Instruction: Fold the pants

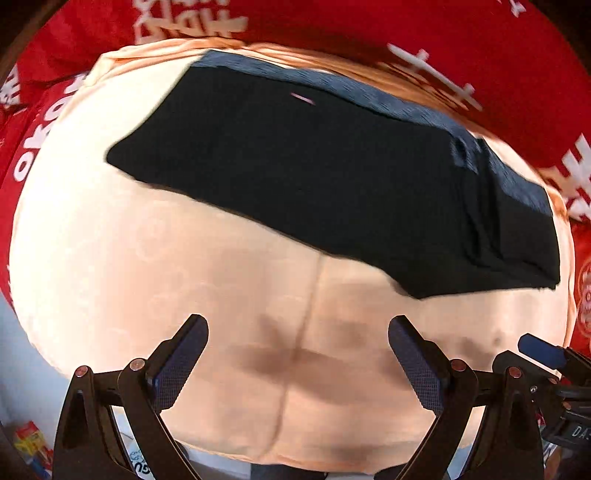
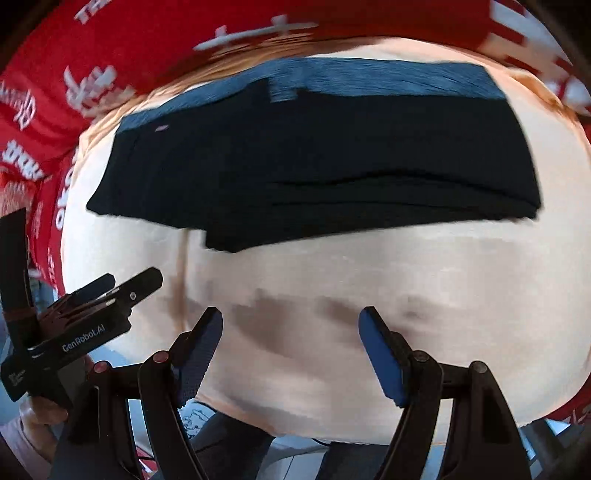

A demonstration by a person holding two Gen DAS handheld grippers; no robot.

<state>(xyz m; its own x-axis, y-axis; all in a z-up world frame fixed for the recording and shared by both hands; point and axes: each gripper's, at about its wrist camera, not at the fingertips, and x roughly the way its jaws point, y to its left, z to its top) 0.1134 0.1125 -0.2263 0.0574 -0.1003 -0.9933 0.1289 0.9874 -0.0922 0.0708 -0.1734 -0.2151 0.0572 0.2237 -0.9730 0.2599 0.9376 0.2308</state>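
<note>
One pair of dark pants (image 1: 332, 177) lies folded into a flat stack on the peach cloth (image 1: 110, 258), filling the upper middle of both views. The waistband (image 2: 388, 79) shows as a blue-grey strip along the far edge of the stack, and in the right wrist view at least two layers can be counted at the near edge, one stepped a little past the other. A small pale mark (image 1: 303, 99) sits on the top layer near the upper left of the pants.

The peach cloth covers the tabletop and carries two crossing creases, seen low in the left wrist view. Beyond it, along the top and sides of both frames, runs a red cloth (image 1: 369, 29) printed with white characters.

There are two grippers. The left gripper (image 1: 298, 328) hangs over bare peach cloth in the lower middle of its frame, jaws wide apart, nothing between them. The right gripper (image 2: 290, 319) is likewise over bare cloth, jaws apart and empty. Neither touches the pants; both are on the near side of the stack. Each shows at the edge of the other's view.

The pictures are blurred by motion, so finer detail of the fabric cannot be told.
</note>
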